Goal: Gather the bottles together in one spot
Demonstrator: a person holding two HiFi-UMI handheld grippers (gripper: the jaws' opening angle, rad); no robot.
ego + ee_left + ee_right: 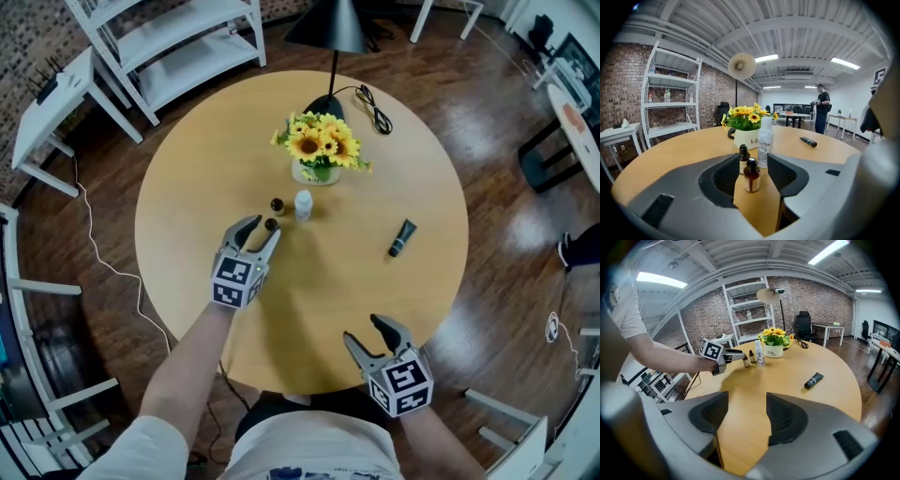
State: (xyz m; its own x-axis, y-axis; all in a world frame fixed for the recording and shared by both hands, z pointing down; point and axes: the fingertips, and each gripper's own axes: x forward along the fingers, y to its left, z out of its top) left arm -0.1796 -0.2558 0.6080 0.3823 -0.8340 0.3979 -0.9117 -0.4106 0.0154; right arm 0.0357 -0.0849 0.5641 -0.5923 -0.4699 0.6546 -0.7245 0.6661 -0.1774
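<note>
Two small brown dropper bottles stand on the round wooden table (187,187). One brown bottle (271,225) (751,176) stands upright between the jaws of my left gripper (264,230), whose pads stand apart from it, so this gripper is open. The other brown bottle (277,203) (744,160) stands just beyond it. Beside them is a clear bottle with a white cap (303,204) (765,142). A dark tube (402,238) (814,380) lies alone to the right. My right gripper (366,330) hovers open near the table's front edge with nothing between its jaws.
A white vase of yellow sunflowers (319,150) stands just behind the bottles. A black lamp (333,37) with its cable rises at the table's far edge. White shelving (178,37) and a white side table (52,103) stand beyond on the left.
</note>
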